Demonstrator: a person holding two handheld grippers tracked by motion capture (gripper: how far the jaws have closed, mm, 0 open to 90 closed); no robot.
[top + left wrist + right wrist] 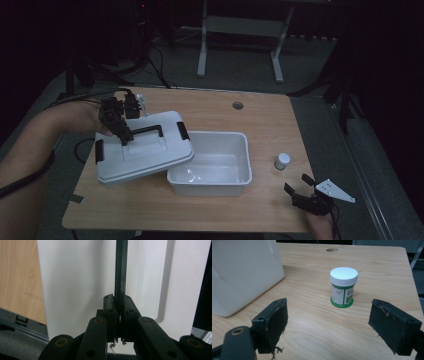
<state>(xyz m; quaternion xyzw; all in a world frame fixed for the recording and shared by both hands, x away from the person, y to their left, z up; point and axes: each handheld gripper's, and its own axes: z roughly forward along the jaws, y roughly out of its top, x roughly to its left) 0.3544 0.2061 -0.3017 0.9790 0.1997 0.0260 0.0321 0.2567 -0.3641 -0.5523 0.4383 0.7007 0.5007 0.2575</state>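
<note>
A light wooden table (pixel 210 210) with a small round hole (pixel 238 105) near its far edge is seen from above, in a dim room. At its centre an open white rectangular plastic box (pixel 210 162) is placed, its inside bare. A white rectangular plastic lid (pixel 150 155) with black side latches is held tilted at the left of the box, its right edge overlapping the box's left rim. The lid's black handle bar (pixel 121 272) is clamped between the closed jaws of the left gripper (pixel 124 134), which is held by a hand coming in from the left; in the left gripper view the bar is seen pinched tight against the white lid surface. At the near right corner of the table the right gripper (pixel 300 186) is held low, its jaws spread wide apart with nothing between them. A small green jar with a white cap (pixel 343 287) is stood upright on the table right of the box, just beyond the open jaws and apart from them.
</note>
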